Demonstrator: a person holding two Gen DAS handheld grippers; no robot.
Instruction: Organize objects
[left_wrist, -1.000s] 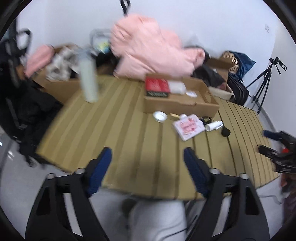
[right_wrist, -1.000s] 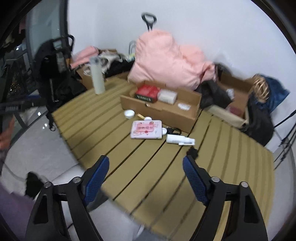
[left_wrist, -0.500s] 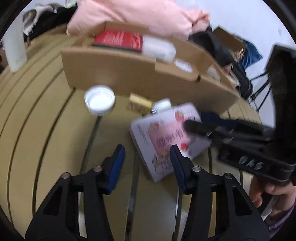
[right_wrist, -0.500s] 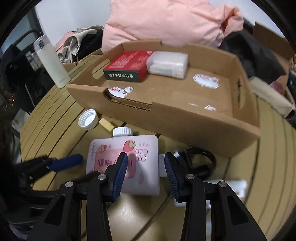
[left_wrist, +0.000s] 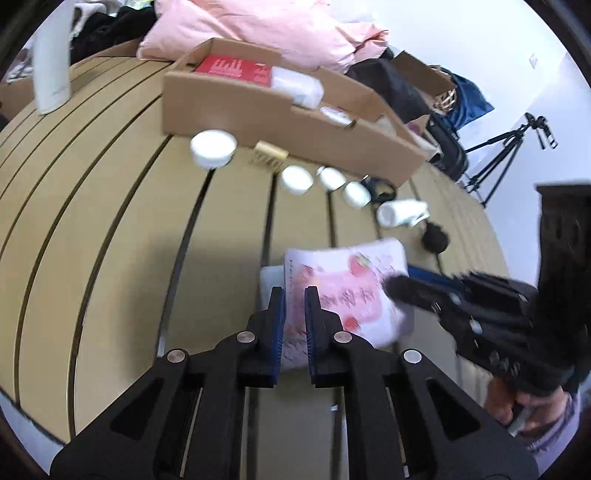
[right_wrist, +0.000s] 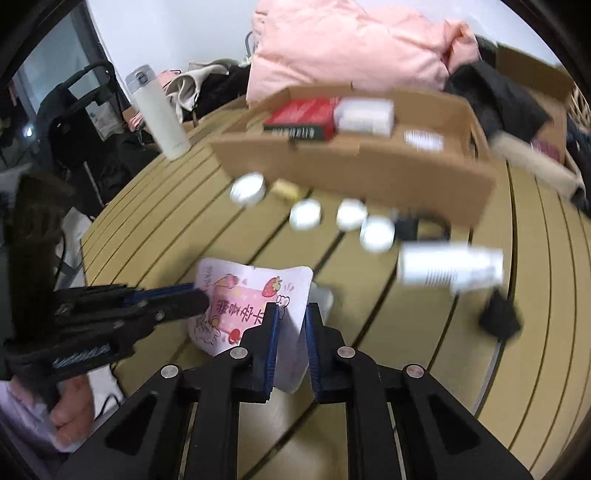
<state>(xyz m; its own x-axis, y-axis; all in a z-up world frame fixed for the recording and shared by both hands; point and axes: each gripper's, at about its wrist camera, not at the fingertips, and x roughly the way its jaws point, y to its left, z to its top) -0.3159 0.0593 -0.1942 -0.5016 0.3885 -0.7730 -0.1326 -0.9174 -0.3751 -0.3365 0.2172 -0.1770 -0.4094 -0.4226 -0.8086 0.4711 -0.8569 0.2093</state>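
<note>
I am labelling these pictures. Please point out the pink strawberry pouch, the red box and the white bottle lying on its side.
pink strawberry pouch (right_wrist: 255, 295), right wrist view, printed front.
red box (left_wrist: 231, 68), left wrist view, top face.
white bottle (right_wrist: 443, 271), right wrist view, body.

Bright even indoor light, heavy fisheye curvature, motion-blurred midground, dark corners

I see a slatted tan worktop (left_wrist: 110, 229) carrying a cardboard tray (left_wrist: 236, 110), white caps (left_wrist: 213, 147), a white bottle (left_wrist: 400, 213) lying mid-worktop, and a tall white flask (left_wrist: 51, 62) near its far left edge.
</note>
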